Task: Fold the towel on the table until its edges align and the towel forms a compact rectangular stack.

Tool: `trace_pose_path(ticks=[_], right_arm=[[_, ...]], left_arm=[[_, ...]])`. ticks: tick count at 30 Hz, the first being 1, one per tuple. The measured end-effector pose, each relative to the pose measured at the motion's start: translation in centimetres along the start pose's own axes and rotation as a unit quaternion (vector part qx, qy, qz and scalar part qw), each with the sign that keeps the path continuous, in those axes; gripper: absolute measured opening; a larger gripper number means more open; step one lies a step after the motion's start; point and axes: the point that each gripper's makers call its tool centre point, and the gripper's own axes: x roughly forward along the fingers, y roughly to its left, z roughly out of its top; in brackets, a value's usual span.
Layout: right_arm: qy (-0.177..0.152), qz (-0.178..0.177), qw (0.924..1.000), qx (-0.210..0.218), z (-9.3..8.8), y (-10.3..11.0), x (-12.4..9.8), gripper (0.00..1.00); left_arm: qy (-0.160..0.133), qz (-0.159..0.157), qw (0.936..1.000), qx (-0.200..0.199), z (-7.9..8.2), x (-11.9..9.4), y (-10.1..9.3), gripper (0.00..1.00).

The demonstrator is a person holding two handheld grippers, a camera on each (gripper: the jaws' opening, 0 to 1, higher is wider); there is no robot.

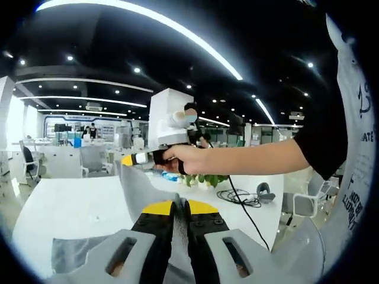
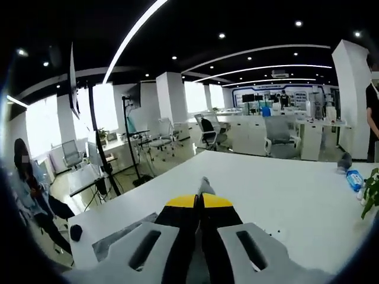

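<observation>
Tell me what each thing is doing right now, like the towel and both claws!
Left claw: shut on the towel, pinching its grey cloth.
Right claw: shut on the towel, cloth poking out at the tips.
Towel: lifted off the table, stretched between the claws, not folded yet.
Table: white, with part of the towel lying on it.
Black cable: coiled loosely on the table.

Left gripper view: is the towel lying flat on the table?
No, the grey towel is lifted, stretched between the shut left claw and the right claw.
</observation>
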Motion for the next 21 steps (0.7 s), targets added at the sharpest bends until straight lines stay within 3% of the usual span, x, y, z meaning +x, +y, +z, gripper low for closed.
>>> trace_pose_path(ticks=[8,21], right_arm=[[0.001,0.012,0.9999,-0.006,0.4,1.9,1.8,0.0],[0.017,0.025,0.9995,-0.007,-1.2,4.1,3.5,0.0]], left_arm=[[-0.006,0.023,0.9997,-0.003,0.2,-1.8,1.9,0.08],[0.001,0.063,0.9979,-0.017,-1.2,-4.0,4.4,0.08]])
